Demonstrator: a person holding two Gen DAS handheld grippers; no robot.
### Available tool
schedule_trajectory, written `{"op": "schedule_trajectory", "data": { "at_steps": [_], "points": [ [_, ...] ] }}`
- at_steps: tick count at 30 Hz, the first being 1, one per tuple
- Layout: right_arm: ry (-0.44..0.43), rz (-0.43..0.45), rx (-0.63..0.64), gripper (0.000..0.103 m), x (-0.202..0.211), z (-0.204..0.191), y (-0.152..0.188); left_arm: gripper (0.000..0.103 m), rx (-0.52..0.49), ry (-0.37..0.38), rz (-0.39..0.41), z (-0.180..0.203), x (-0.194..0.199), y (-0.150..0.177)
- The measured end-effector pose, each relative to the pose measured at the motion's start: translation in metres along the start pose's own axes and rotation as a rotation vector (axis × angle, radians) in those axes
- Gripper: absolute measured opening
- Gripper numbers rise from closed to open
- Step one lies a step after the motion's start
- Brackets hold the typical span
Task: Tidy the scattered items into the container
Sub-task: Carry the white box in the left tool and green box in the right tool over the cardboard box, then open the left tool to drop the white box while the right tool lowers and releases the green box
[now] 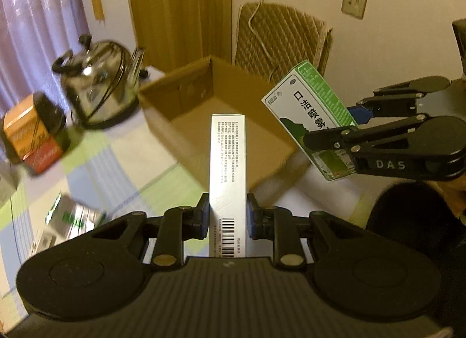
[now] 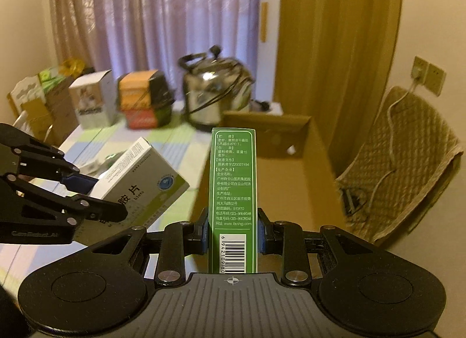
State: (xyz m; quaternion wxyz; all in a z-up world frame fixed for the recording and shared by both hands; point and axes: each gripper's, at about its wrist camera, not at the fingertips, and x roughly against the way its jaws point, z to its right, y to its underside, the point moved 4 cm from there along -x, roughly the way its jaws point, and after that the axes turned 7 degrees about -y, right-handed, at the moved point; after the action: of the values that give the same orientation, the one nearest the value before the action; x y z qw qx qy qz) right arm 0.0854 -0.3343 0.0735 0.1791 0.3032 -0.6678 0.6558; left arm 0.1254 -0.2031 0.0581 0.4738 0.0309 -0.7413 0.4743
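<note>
My left gripper (image 1: 227, 217) is shut on a white medicine box (image 1: 228, 175), held edge-up in front of an open cardboard box (image 1: 186, 90) on the table. My right gripper (image 2: 233, 228) is shut on a green spray box (image 2: 233, 186), which reaches toward the same cardboard box (image 2: 291, 137). In the left wrist view the right gripper (image 1: 332, 125) holds the green and white box (image 1: 308, 105) above the cardboard box's right side. In the right wrist view the left gripper (image 2: 96, 195) with its white box (image 2: 142, 178) is at the left. The cardboard box looks empty inside.
A steel kettle (image 1: 99, 84) stands left of the cardboard box, with an orange and black carton (image 1: 32, 131) beside it. More small medicine boxes (image 1: 70, 218) lie on the checked tablecloth (image 1: 122, 169). A quilted chair back (image 2: 407, 163) stands behind the box, and several cartons (image 2: 87, 99) line the table's far end.
</note>
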Motion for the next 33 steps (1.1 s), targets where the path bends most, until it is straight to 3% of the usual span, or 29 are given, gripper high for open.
{"op": "schedule_trajectory", "data": {
  "at_steps": [7, 13, 27, 29, 30, 33],
  "points": [
    [0.056, -0.013, -0.027, 0.033, -0.024, 0.056, -0.021, 0.020, 0.002, -0.017, 0.011, 0.009, -0.046, -0.054],
    [0.070, -0.050, -0.056, 0.033, -0.057, 0.092, -0.023, 0.020, 0.017, -0.011, -0.021, 0.022, -0.098, -0.082],
    [0.036, -0.112, -0.094, 0.033, -0.107, 0.119, -0.009, 0.021, 0.011, -0.031, -0.103, 0.027, -0.163, -0.072],
    [0.034, -0.116, -0.094, 0.033, -0.110, 0.119, -0.007, 0.031, 0.006, -0.033, -0.095, 0.027, -0.164, -0.073],
    [0.034, -0.117, -0.094, 0.033, -0.111, 0.120, -0.007, 0.048, 0.006, -0.046, -0.083, 0.025, -0.162, -0.073],
    [0.034, -0.121, -0.093, 0.033, -0.112, 0.120, -0.007, 0.047, 0.005, -0.067, -0.061, 0.020, -0.155, -0.075]
  ]
}}
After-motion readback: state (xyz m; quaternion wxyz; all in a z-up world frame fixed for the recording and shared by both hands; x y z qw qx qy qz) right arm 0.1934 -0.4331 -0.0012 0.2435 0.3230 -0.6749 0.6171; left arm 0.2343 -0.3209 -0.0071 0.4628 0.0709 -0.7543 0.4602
